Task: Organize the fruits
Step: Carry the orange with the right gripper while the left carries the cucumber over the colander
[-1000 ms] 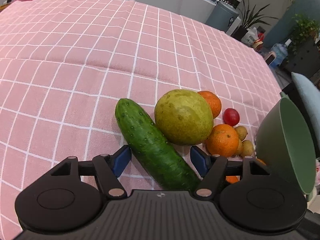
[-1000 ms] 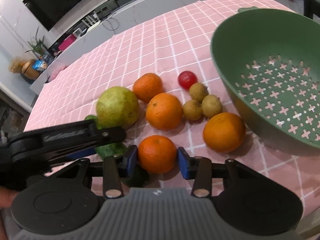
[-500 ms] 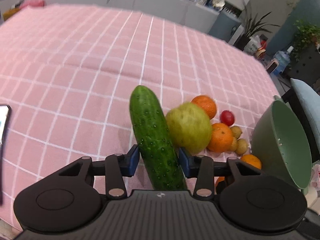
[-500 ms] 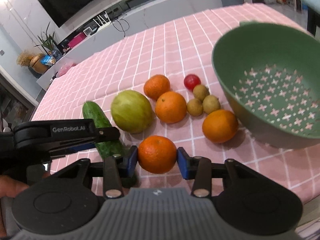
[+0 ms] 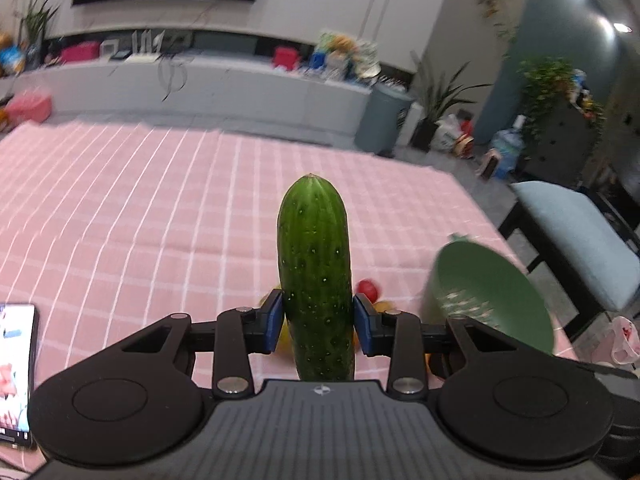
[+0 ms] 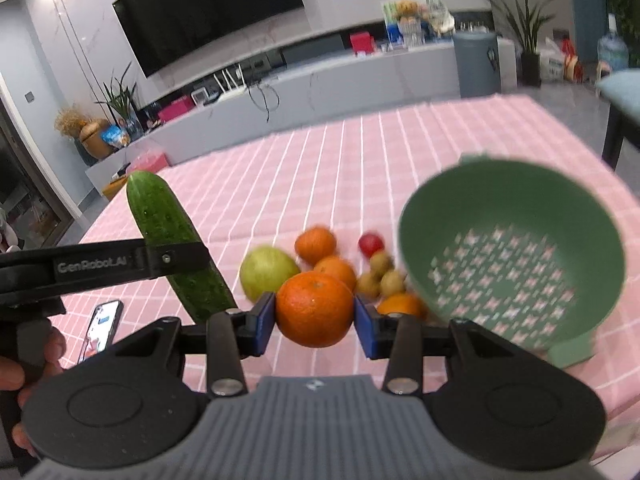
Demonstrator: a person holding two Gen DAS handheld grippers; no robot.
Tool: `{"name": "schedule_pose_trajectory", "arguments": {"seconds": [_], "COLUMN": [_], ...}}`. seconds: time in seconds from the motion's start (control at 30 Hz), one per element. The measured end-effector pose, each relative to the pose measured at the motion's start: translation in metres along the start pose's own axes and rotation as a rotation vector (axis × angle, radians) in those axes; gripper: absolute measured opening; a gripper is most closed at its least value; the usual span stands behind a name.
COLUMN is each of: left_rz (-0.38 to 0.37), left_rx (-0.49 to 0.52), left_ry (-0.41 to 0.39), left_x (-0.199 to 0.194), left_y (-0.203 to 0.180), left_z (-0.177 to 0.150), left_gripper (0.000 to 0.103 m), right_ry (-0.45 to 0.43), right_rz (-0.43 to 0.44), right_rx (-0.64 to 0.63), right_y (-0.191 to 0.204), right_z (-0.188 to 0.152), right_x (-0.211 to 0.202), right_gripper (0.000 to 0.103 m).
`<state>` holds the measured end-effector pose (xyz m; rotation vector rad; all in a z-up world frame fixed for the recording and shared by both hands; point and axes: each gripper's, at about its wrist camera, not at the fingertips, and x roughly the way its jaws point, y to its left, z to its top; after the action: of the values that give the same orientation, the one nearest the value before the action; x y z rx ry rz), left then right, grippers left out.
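A dark green cucumber [image 5: 314, 272] stands upright between the blue pads of my left gripper [image 5: 316, 320], lifted above the pink checked tablecloth [image 5: 160, 220]; the jaws are still closing on it and the pads press its sides. The right wrist view shows the same cucumber [image 6: 168, 232] tilted at the left. My right gripper [image 6: 315, 316] is shut on an orange [image 6: 314, 308], also raised off the cloth. A green colander [image 6: 512, 256] stands empty at the right. On the cloth lie a green pear-like fruit [image 6: 266, 270], other oranges [image 6: 316, 244], a red tomato [image 6: 371, 243] and small brown fruits [image 6: 380, 276].
A phone [image 6: 102, 324] with its screen lit lies on the cloth near the left edge. A cushioned chair [image 5: 572, 236] stands beyond the table's right side. A hand [image 6: 24, 364] holds the left gripper's handle.
The left jaws closed on the cucumber and lifted it off the cloth, turning it upright. The right gripper rose with its orange. Both views tilted up toward the room.
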<state>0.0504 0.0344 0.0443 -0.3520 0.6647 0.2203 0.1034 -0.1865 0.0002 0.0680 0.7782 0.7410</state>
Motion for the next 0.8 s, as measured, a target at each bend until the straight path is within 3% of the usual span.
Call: {"name": "schedule_pose_trajectory", "arguments": {"seconds": [0.2,0.4,0.57,0.8], "left_rz": [-0.086,-0.168,-0.223,-0.235], "left_rx": [0.074,0.151,0.199,0.248], "left_ry": [-0.048,-0.05,-0.007,0.146], "left_x": [-0.001,0.018,0.048,0.102], "left_y": [-0.045,-0.092,-0.121,-0.141], "left_z": [0.023,0.036,0.035,0.022], "left_gripper": [0.041,0.041,0.041,0.041], "right_ry": [-0.063,-0.067,-0.023,0.088], "right_rz": [-0.052,-0.156,-0.218,-0.267], "right_rx": [-0.043,-0.108,-0.151,-0.248], "right_y": [-0.019,-0.049,-0.075,-0.093], "right_z": [0.022,0.038,0.045,0.045], "right_x": [-0.028,-0.04,-0.032,0.0], "right_gripper": [0.039,0.039,0.039,0.039]}}
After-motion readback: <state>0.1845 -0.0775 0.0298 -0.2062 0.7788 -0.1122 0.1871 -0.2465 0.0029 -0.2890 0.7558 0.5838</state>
